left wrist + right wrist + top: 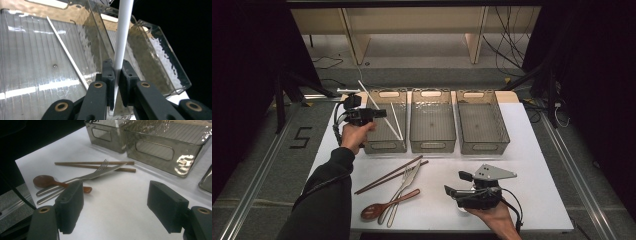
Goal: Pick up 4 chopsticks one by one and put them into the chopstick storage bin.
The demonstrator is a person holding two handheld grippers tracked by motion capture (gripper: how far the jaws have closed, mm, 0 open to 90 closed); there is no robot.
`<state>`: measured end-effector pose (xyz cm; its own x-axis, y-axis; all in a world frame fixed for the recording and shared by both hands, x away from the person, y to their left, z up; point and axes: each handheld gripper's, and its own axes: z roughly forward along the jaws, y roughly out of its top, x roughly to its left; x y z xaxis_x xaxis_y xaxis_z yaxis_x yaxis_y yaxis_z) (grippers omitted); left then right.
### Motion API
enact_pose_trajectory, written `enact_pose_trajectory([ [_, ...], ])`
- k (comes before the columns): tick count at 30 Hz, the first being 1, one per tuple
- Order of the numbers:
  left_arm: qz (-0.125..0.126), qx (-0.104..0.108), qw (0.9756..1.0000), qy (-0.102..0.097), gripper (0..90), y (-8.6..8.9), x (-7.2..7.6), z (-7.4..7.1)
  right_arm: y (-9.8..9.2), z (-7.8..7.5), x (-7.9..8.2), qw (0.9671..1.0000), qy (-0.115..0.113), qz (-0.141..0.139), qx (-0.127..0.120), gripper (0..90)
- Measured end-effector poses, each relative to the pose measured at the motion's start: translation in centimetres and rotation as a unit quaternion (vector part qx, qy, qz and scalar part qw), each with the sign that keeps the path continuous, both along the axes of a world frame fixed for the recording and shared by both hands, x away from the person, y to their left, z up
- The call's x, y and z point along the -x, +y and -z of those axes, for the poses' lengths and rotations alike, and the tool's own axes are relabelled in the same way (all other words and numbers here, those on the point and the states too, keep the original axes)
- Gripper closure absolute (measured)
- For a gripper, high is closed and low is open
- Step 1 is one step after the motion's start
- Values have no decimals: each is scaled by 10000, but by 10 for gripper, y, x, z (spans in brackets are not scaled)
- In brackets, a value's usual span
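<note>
My left gripper (381, 113) hovers over the left clear bin (384, 146), shut on a thin white stick (364, 91) that slants up and back from its jaws. In the left gripper view the stick (122, 37) rises between the closed pads of that gripper (117, 72). A second white stick (67, 53) lies slantwise inside the same bin (30, 75). My right gripper (453, 183) rests low near the table's front edge, open and holding nothing. The right gripper view looks between those open jaws (115, 207) at bare white table.
Two more clear bins (432, 145) (483, 147) stand to the right of the first. In front of them lie a pair of brown chopsticks (392, 175), a fork (100, 170), a knife (398, 197) and a wooden spoon (377, 209). The table's front edge runs close to the right hand.
</note>
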<state>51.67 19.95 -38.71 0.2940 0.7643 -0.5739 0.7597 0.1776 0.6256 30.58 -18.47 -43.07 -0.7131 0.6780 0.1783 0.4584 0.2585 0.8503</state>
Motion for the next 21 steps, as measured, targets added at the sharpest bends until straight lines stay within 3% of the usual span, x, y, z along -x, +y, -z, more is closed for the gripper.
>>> enact_pose_trajectory([
  [21,123,-190,9995,238,827,-10,-3,19,-1,0,0,10000,-8,-11,15,301],
])
